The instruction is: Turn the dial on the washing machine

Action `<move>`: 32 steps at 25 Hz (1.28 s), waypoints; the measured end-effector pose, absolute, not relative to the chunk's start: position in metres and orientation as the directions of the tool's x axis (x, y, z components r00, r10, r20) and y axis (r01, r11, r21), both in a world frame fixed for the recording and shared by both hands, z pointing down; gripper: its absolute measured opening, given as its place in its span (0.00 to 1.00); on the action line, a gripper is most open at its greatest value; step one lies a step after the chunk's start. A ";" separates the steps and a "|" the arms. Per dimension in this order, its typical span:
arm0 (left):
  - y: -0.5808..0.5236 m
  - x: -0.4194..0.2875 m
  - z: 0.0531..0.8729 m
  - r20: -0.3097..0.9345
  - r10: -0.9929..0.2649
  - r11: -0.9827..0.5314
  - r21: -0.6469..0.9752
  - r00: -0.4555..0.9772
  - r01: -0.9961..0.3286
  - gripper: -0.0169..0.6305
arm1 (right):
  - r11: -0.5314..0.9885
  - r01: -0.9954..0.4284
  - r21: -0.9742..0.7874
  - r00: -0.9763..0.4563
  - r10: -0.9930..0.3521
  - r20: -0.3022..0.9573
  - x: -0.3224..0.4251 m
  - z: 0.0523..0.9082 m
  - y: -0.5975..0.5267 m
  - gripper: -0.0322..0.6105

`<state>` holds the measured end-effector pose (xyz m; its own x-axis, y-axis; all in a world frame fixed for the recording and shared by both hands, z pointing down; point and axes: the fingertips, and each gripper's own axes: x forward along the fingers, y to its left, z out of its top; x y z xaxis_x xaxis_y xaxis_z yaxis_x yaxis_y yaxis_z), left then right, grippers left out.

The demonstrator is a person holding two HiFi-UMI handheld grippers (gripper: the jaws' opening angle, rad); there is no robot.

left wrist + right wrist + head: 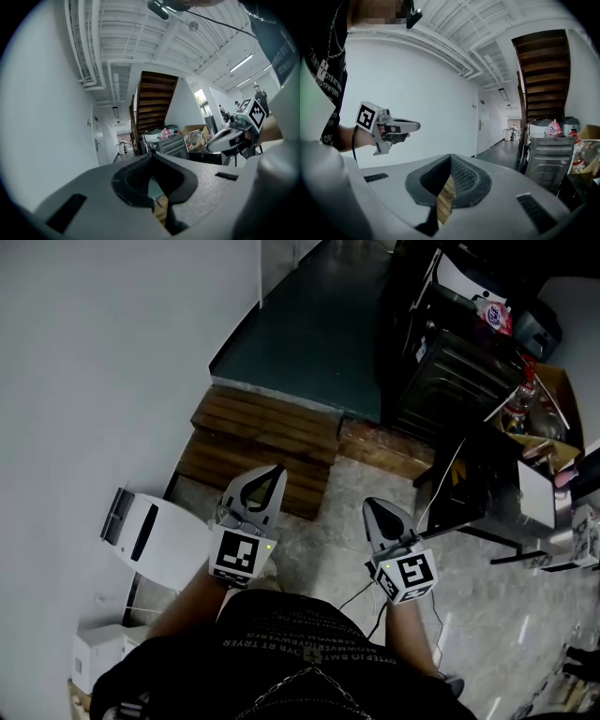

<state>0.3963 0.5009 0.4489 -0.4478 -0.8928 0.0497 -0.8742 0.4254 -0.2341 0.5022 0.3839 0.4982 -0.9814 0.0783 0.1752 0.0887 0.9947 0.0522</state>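
My left gripper and right gripper are held side by side at waist height over the floor. Both are shut with nothing between the jaws. In the left gripper view the jaws meet at the tip, and the same holds in the right gripper view. A dark metal appliance stands ahead to the right, well away from both grippers. It appears grey in the right gripper view and in the left gripper view. I cannot make out a dial on it.
Low wooden steps lie straight ahead, with a dark green floor beyond. A white box-shaped device sits against the left wall. Cardboard boxes and clutter crowd the right side. A wooden staircase rises above the appliance.
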 end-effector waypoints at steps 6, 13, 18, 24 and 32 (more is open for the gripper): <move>0.501 0.327 0.455 0.064 -0.903 0.401 -0.228 -0.425 -0.887 0.03 | 0.995 0.086 0.052 -0.980 0.075 0.185 0.427 0.499 0.382 0.05; 0.516 0.253 0.468 0.073 -0.903 0.408 -0.168 -0.424 -0.897 0.03 | 0.992 0.100 0.071 -0.975 0.083 0.204 0.345 0.500 0.404 0.05; 0.511 0.223 0.467 0.063 -0.917 0.379 -0.163 -0.393 -0.911 0.03 | 0.997 0.048 0.058 -0.978 0.035 0.207 0.323 0.502 0.399 0.05; 0.496 0.212 0.477 0.076 -0.936 0.333 -0.132 -0.345 -0.934 0.03 | 0.999 -0.018 0.037 -0.975 -0.026 0.220 0.322 0.508 0.378 0.05; 0.476 0.186 0.500 0.122 -0.930 0.334 -0.113 -0.347 -0.936 0.03 | 1.000 -0.013 0.010 -0.976 -0.014 0.217 0.293 0.521 0.353 0.05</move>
